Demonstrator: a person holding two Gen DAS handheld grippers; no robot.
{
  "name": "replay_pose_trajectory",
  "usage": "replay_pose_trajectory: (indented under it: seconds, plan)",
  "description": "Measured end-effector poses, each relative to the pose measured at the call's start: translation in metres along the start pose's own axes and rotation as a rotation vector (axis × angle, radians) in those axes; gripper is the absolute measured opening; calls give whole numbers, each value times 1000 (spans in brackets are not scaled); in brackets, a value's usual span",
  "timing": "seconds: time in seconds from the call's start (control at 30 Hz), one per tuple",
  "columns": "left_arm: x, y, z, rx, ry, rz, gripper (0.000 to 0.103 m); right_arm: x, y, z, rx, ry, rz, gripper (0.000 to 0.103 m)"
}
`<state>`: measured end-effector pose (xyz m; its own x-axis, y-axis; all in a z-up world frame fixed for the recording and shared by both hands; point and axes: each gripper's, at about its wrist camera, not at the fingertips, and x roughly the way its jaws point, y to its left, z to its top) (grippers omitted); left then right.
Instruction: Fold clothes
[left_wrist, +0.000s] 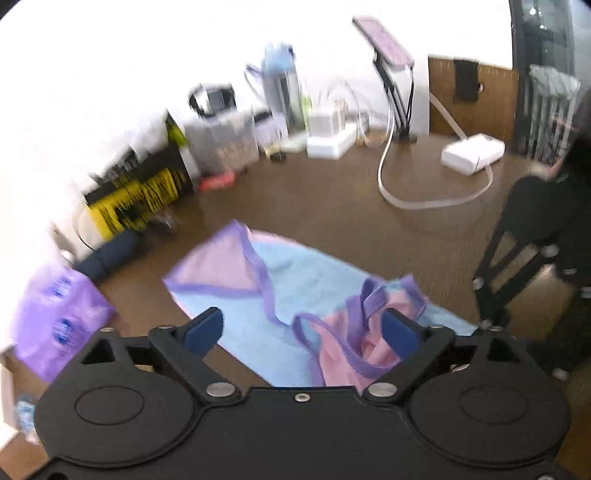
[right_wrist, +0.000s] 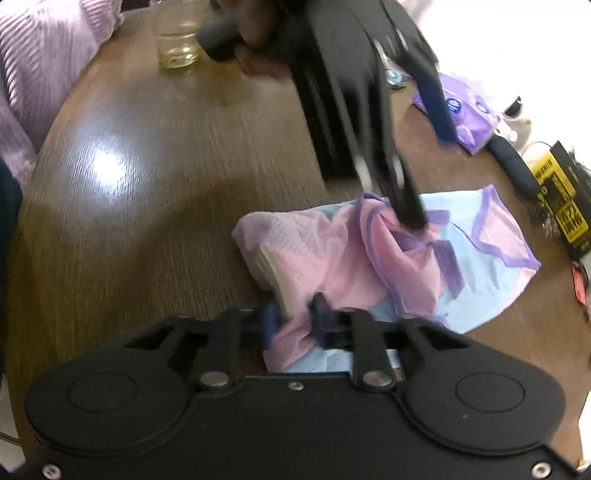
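Right gripper (right_wrist: 293, 319) fingers pinch the pink-and-blue garment (right_wrist: 369, 266), hiding its near hem; left gripper (left_wrist: 303, 328) fingers spread wide, blurred. Wooden bench (right_wrist: 147, 177), clutter at twelve o'clock.

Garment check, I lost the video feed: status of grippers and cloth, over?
Left gripper open, nothing pinched. Right gripper shut on pink-and-blue garment, half bunched on table. Nothing in the way.
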<state>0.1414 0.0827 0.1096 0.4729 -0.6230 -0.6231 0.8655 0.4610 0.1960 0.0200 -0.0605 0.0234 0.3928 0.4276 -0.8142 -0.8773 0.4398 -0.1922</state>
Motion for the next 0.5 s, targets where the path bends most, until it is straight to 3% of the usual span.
replay_pose_trajectory:
  seconds: [0.17, 0.3, 0.33, 0.37, 0.43, 0.47, 0.5]
  plan:
    - [-33, -63, -22, 295, -33, -93, 101, -25, -15, 0, 131, -64, 50, 15]
    - [-6, -101, -39, 434, 18, -114, 98, -46, -22, 1, 174, -97, 92, 15]
    - [1, -102, -41, 427, 28, -116, 85, -50, -21, 2, 176, -97, 106, 15]
    - [10, -99, -41, 393, 44, -132, 61, -52, -20, 2, 173, -96, 118, 15]
    - [18, -87, -37, 279, 62, -163, 34, -58, -13, 1, 155, -89, 129, 15]
    - [21, -78, -34, 203, 67, -189, 31, -59, -10, 1, 149, -86, 121, 18]
    - [24, -71, -32, 155, 73, -218, 31, -60, -7, 0, 147, -85, 103, 33]
